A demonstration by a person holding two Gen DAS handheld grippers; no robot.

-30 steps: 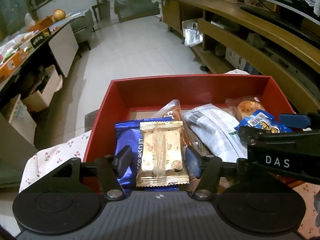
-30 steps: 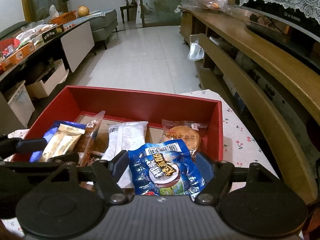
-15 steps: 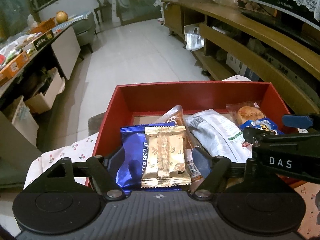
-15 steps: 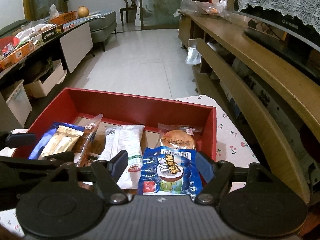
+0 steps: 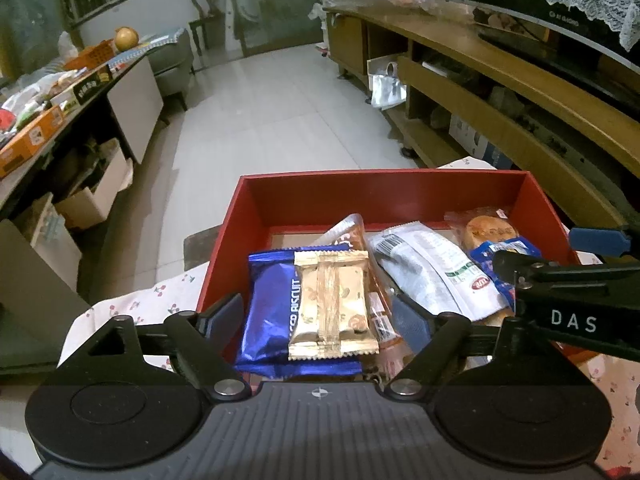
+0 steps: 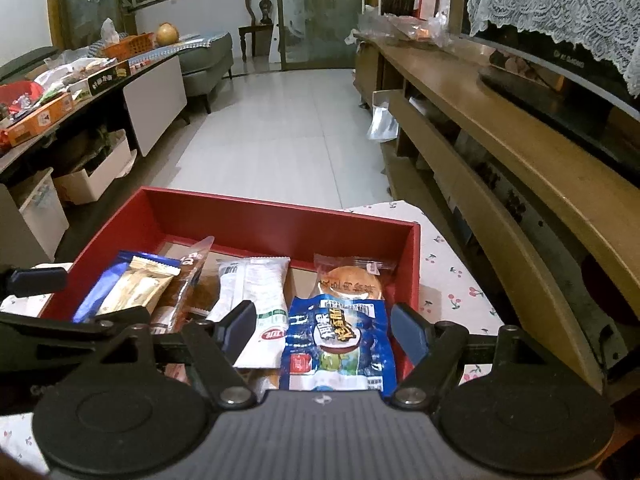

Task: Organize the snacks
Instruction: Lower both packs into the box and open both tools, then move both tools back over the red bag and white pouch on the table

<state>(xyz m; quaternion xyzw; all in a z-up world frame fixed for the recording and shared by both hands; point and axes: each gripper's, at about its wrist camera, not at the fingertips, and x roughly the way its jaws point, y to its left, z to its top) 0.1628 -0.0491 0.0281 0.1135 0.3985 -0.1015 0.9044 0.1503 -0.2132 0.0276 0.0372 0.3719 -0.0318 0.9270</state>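
Snacks packed in red box (image 5: 380,192), box on cherry-print cloth (image 5: 168,292). Left to right inside, left wrist view: blue biscuit pack (image 5: 268,308) with gold wafer pack (image 5: 334,304) lying on top; orange-brown wrapper (image 5: 352,234) slanting up behind them; long white pack (image 5: 432,268); clear-wrapped bun (image 5: 486,230) near far right corner; blue pouch (image 5: 490,256) just in front of bun, partly hidden by other gripper.

Left gripper (image 5: 320,318): jaws spreading, opening wider at this moment. Biscuit and wafer packs seen between the fingers, pads clear of both sides, no pinch.

Right gripper (image 6: 324,328): jaws spread wide. Blue pouch (image 6: 340,344) lies between the fingers with a gap on each side; no contact visible. Bun (image 6: 350,284) just beyond pouch, touching or overlapping its top edge. White pack (image 6: 256,300) beside left finger, partly behind it.

Wafer pack (image 6: 138,288) and biscuit pack (image 6: 100,284) at left end of box in right wrist view, behind left gripper's frame.

Box's far half mostly bare cardboard floor.
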